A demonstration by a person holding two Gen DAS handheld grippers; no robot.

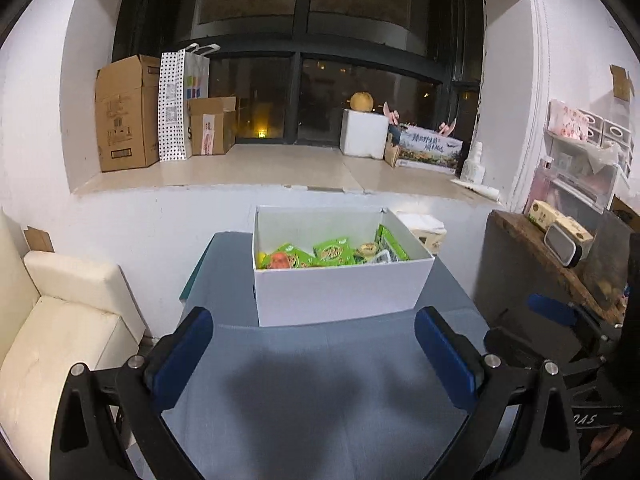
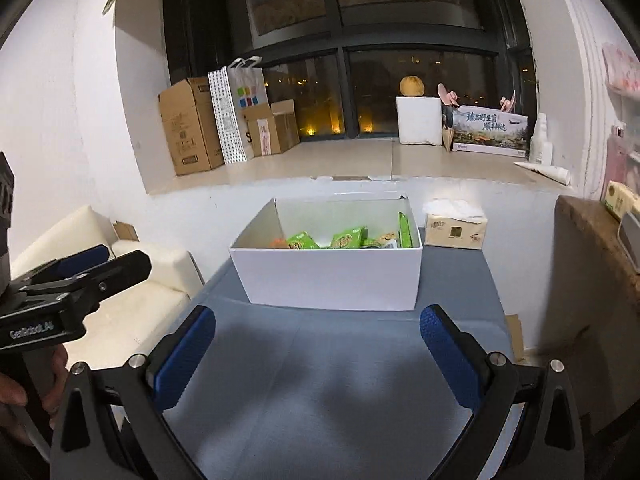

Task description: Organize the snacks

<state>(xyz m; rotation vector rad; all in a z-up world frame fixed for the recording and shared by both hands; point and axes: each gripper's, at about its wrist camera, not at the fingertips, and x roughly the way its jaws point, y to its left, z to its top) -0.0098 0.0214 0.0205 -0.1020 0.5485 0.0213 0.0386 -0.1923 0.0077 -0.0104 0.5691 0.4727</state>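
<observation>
The white box's [image 1: 340, 292] near wall hides the lower part of the snack packets [image 1: 332, 254] inside — only their green tops show, and their print is too small to read. An orange packet [image 1: 279, 260] at the left end is blurred. From the right wrist view the same wall covers still more of the contents. The left tongs [image 2: 92, 264] are cut off by the frame's left edge there, with the holding hand [image 2: 16, 392] only partly seen. The right tongs [image 1: 560, 312] are mostly lost in shadow — their state cannot be told from that view. The desk's [image 1: 320, 400] near edge falls below both frames.
</observation>
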